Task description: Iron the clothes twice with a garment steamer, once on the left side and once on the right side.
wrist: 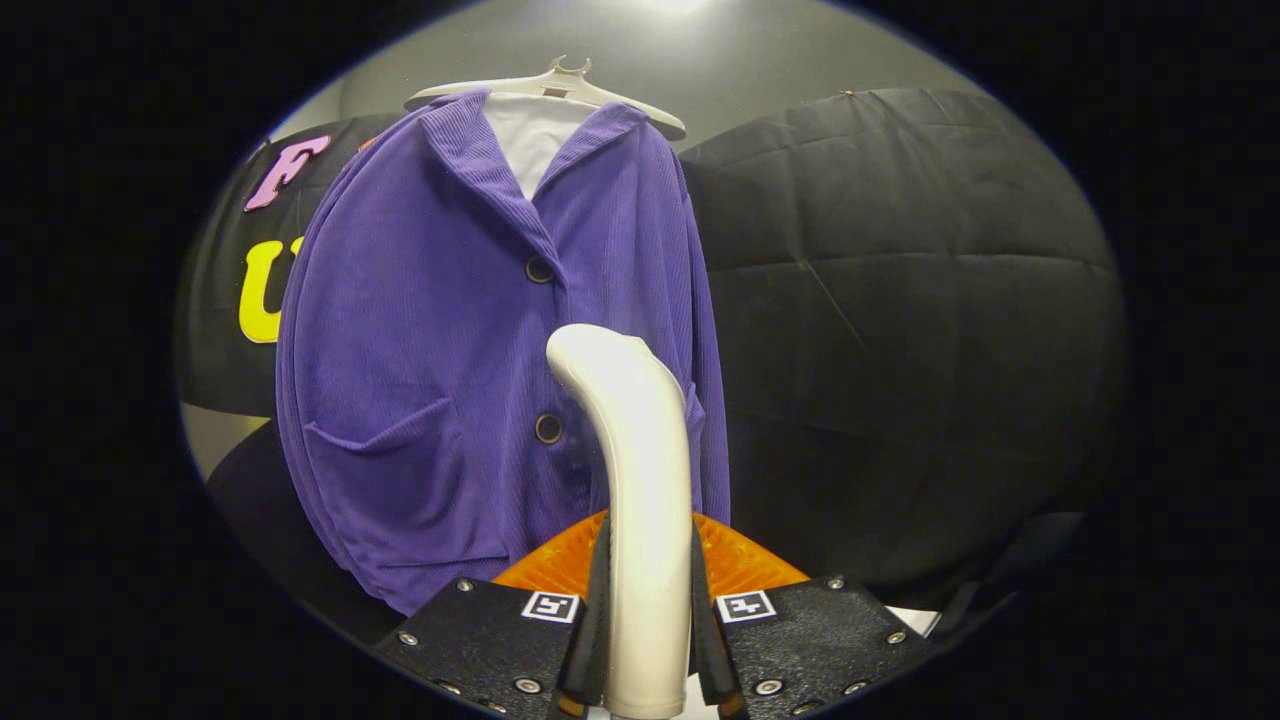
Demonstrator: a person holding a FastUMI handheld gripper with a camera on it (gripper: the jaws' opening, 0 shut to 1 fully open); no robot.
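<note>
One gripper [648, 640] with two black fingers [480, 640] is clenched around the white handle of one garment steamer [640, 500], one finger pressing on each side of it. Each finger carries one small square black-and-white marker on its top face, two markers in all. The steamer rises straight up from between the fingers and curves over at its top toward the clothing, its rounded head lying in front of the lower middle of one purple jacket [440, 350]; whether the head touches the cloth cannot be told. The jacket is ribbed, with a wide collar, and hangs just ahead of the fingers on one pale hanger [560, 85]. Two dark round buttons [540, 268] show down its front edge, one near the collar and one lower, just beside the steamer's neck. One patch pocket [390, 440] sits on the jacket's lower front, on the far side of the buttons from the steamer. One white garment [535, 130] shows inside the open collar. An orange textured surface [740, 560] lies low behind the steamer handle, just beyond the fingers. Black cloth [900, 300] forms the wall behind and beside the jacket, with a grey wall above it.
</note>
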